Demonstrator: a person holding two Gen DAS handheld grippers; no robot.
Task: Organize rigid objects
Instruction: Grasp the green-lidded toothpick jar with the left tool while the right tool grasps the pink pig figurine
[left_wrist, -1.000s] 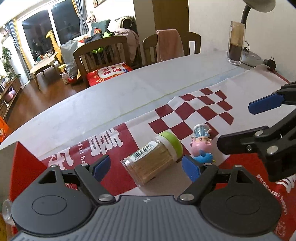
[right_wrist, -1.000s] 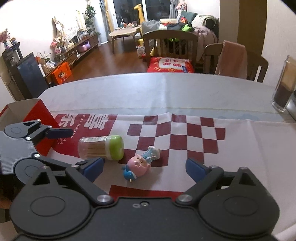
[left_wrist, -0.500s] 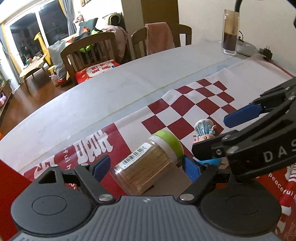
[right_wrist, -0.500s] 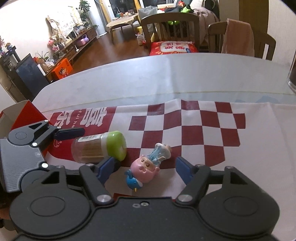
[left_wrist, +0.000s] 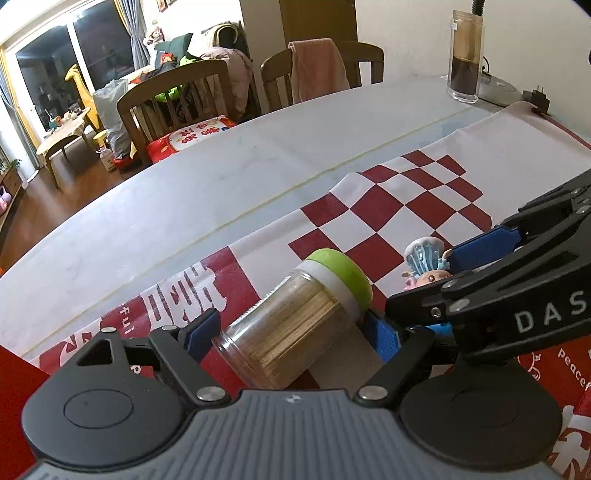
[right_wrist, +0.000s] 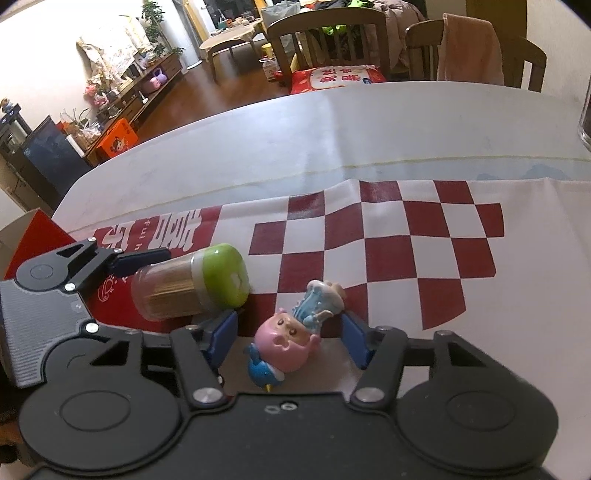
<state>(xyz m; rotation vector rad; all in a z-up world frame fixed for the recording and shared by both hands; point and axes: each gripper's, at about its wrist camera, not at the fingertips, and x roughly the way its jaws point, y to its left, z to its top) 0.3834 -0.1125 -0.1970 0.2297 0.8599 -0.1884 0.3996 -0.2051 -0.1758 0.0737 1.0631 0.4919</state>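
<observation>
A clear toothpick jar (left_wrist: 291, 325) with a green lid lies on its side on the red-and-white mat (left_wrist: 406, 199). My left gripper (left_wrist: 293, 334) is open and straddles the jar, its blue pads close beside the base and the lid. Right of the jar lies a pink pig toy (right_wrist: 286, 338) with a blue hat and blue feet. My right gripper (right_wrist: 288, 334) has the toy between its jaws, which are closing, with small gaps left at both pads. In the right wrist view the left gripper (right_wrist: 177, 291) sits around the jar (right_wrist: 184, 288). The left wrist view shows the right gripper (left_wrist: 439, 273) around the toy (left_wrist: 424, 258).
A red box (right_wrist: 37, 236) stands at the mat's left end. A tall glass (left_wrist: 463, 70) with dark contents and a plug (left_wrist: 537, 101) sit at the table's far right. Wooden chairs (left_wrist: 177, 99) line the far edge. The two grippers are nearly touching.
Both grippers have come down and closer to the objects. The jar now lies between the left fingers. The right jaws have narrowed around the pig toy.
</observation>
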